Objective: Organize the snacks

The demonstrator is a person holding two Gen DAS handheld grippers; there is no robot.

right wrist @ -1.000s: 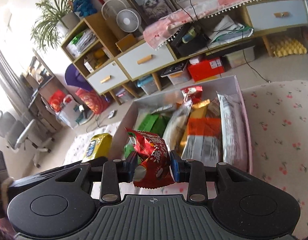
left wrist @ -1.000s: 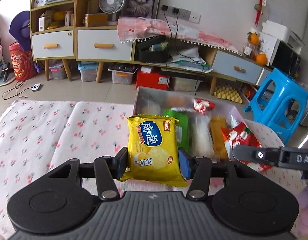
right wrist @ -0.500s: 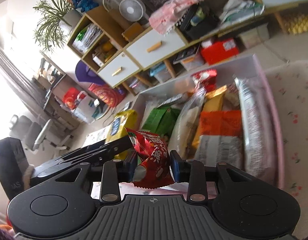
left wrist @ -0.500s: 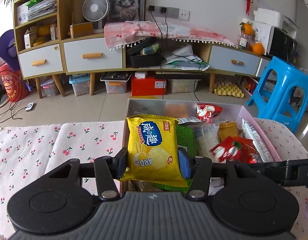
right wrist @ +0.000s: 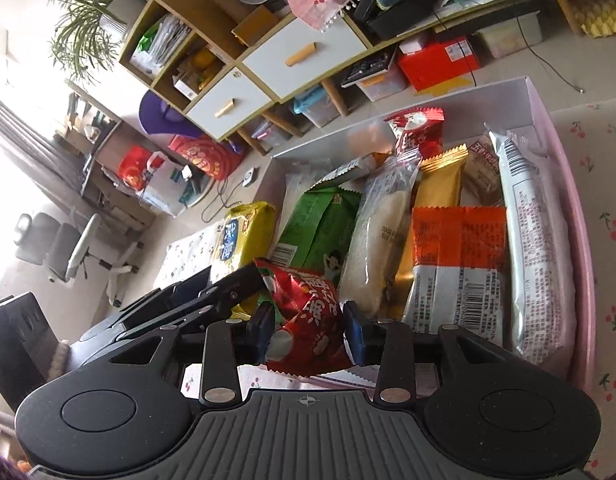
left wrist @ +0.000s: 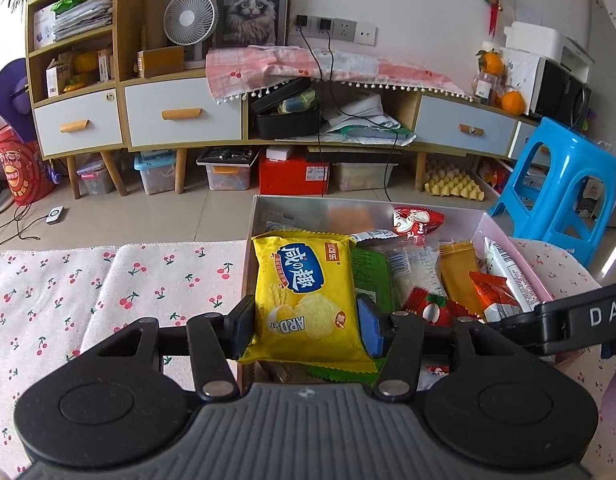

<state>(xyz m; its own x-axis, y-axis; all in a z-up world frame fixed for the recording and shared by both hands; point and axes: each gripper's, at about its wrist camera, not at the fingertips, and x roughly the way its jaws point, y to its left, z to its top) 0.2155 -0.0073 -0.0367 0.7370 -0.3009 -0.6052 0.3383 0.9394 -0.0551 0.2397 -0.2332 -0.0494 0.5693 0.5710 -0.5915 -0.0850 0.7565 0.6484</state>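
My left gripper (left wrist: pixel 305 328) is shut on a yellow cracker packet (left wrist: pixel 303 296), held upright over the near left corner of the pink snack box (left wrist: pixel 328 204). My right gripper (right wrist: pixel 310 334) has a crumpled red snack packet (right wrist: pixel 308 320) between its pads; its jaws are opening, and the pads still touch the packet. It hangs just over the box's near edge, beside the yellow packet (right wrist: pixel 243 236). In the left wrist view the right gripper's black finger (left wrist: pixel 568 320) reaches in from the right, with the red packet (left wrist: pixel 432 308) at its tip.
The box (right wrist: pixel 580 240) holds several packets: a green one (right wrist: pixel 320 224), a clear white one (right wrist: pixel 380 236), orange ones (right wrist: pixel 456 248) and a long white one (right wrist: pixel 536 248). The cherry-print cloth (left wrist: pixel 107 280) lies under it. A blue stool (left wrist: pixel 560 192) stands at the right.
Both grippers have come in over the box with their packets. The right gripper sank toward the packets, and its jaws stand wider around the red packet. The left view has levelled out.
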